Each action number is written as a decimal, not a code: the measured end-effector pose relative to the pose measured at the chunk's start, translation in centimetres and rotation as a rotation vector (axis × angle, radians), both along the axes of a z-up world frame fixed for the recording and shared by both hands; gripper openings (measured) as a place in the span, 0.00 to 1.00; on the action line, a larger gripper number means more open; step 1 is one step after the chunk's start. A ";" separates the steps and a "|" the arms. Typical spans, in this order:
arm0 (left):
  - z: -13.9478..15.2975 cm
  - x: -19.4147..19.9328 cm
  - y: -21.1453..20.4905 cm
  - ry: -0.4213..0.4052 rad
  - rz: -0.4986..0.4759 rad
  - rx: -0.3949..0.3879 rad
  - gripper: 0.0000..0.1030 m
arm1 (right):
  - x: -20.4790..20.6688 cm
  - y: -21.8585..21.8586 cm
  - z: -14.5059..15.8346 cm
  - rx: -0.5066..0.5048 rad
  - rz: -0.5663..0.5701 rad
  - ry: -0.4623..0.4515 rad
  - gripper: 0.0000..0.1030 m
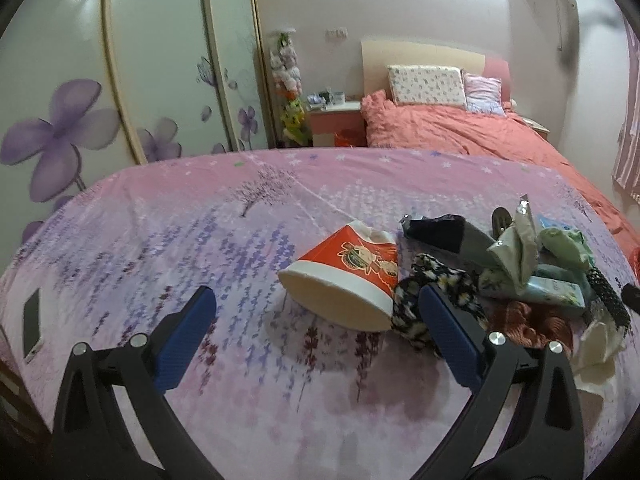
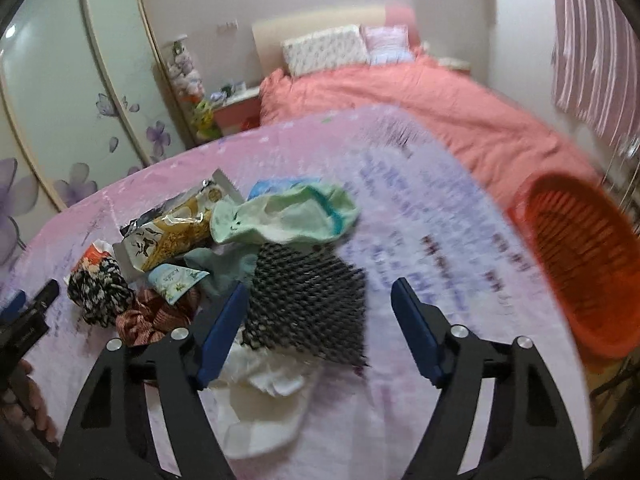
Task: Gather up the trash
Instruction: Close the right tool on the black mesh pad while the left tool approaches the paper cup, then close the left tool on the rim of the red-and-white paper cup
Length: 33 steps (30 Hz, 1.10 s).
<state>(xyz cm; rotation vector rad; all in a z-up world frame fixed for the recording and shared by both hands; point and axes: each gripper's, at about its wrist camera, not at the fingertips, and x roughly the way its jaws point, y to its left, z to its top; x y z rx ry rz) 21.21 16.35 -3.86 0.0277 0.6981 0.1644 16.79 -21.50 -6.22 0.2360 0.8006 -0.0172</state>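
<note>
A pile of trash and small clothes lies on a pink and purple flowered sheet [image 1: 160,220]. A red and white paper cup [image 1: 344,276] lies on its side in front of my open, empty left gripper [image 1: 316,300]. Next to it are a black flowered scrunchie [image 1: 436,292], a dark foil wrapper [image 1: 440,232] and a green snack bag [image 1: 516,252]. My right gripper [image 2: 318,292] is open just above a black foam net [image 2: 308,308] and crumpled white tissue [image 2: 272,380]. A gold snack bag [image 2: 176,232] and a mint sock [image 2: 288,216] lie beyond.
An orange plastic basket [image 2: 580,264] stands at the sheet's right edge. A phone [image 1: 32,324] lies at the far left. A bed with a coral duvet [image 1: 460,128], a nightstand [image 1: 336,120] and wardrobe doors [image 1: 120,80] are behind.
</note>
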 end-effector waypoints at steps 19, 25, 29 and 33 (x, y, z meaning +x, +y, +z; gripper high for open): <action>-2.2 5.2 1.9 0.098 -0.046 -0.089 0.81 | 0.2 -2.9 -1.0 -0.004 -0.045 0.028 0.11; -4.1 6.2 0.2 0.159 -0.100 -0.091 0.72 | 0.1 -2.6 -1.4 -0.009 -0.033 0.032 0.11; -4.8 6.8 0.1 0.165 -0.080 -0.067 0.72 | 0.2 -2.6 -1.7 -0.009 -0.017 0.043 0.11; -4.4 7.0 1.0 0.147 -0.054 -0.037 0.72 | 0.4 -3.1 -2.3 0.017 -0.021 0.058 0.14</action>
